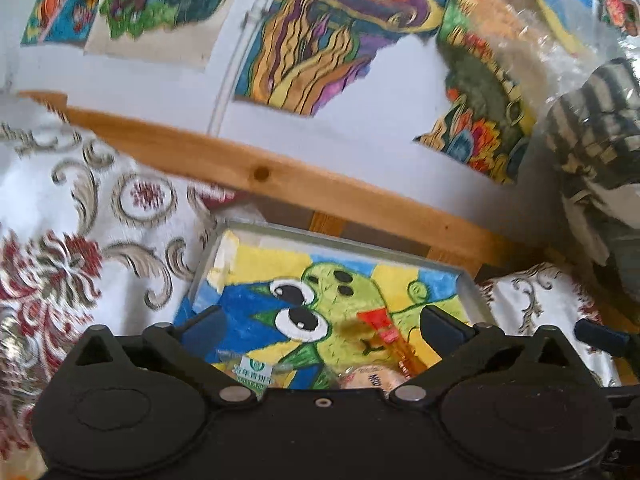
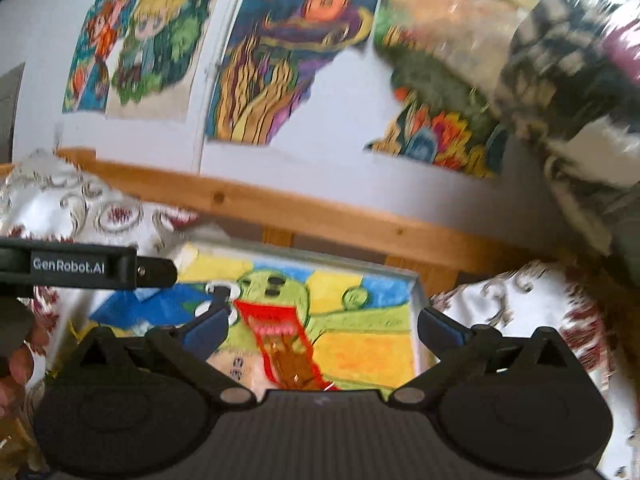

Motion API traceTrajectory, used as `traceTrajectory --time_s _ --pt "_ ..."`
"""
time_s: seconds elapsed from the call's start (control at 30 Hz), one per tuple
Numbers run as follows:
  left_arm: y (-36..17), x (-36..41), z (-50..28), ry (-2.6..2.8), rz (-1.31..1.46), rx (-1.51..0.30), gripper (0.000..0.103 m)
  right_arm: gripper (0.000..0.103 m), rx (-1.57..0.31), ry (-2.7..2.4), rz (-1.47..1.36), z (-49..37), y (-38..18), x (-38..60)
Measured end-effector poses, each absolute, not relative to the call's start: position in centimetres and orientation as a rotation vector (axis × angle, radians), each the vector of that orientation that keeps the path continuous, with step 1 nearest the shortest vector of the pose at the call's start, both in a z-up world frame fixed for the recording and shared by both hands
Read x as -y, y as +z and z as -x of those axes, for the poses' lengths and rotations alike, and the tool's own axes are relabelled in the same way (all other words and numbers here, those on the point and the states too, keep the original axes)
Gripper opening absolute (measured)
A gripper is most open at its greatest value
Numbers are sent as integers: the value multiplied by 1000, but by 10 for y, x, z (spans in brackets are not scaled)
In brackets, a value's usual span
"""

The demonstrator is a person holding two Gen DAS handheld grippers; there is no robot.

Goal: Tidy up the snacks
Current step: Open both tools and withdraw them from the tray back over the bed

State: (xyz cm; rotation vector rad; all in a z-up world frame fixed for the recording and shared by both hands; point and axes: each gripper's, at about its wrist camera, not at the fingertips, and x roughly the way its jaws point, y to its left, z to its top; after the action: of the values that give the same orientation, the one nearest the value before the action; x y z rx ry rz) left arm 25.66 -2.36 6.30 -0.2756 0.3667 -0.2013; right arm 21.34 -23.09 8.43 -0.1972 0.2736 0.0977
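A shallow metal tray [image 1: 332, 238] lined with a bright cartoon drawing lies on the table. Over its near end my left gripper [image 1: 322, 322] is open, nothing held. Below it lie a red-orange snack packet [image 1: 386, 338], a round pale wrapped pastry [image 1: 370, 378] and a clear packet with a green logo [image 1: 254, 374]. In the right wrist view the tray [image 2: 320, 258] holds the red-orange packet [image 2: 288, 344] and a pale packet [image 2: 236, 364]. My right gripper [image 2: 324, 326] is open above them, empty. The left gripper's body [image 2: 80, 266] reaches in from the left.
A white floral cloth [image 1: 80, 220] covers the table on both sides of the tray. A wooden rail [image 1: 260, 172] runs behind it below a wall of coloured drawings [image 1: 320, 40]. A bundle in clear plastic [image 1: 592, 128] hangs at upper right. A hand [image 2: 18, 360] shows at far left.
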Motion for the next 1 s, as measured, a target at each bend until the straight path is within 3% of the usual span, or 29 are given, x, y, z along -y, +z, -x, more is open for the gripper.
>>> traceTrajectory --time_s 0.5,1.0 --pt "105 14 -181 -150 224 -315 102 103 -161 5 168 -134 125 238" --pt "95 -2 -100 -148 155 -315 102 103 -149 25 74 -48 116 243"
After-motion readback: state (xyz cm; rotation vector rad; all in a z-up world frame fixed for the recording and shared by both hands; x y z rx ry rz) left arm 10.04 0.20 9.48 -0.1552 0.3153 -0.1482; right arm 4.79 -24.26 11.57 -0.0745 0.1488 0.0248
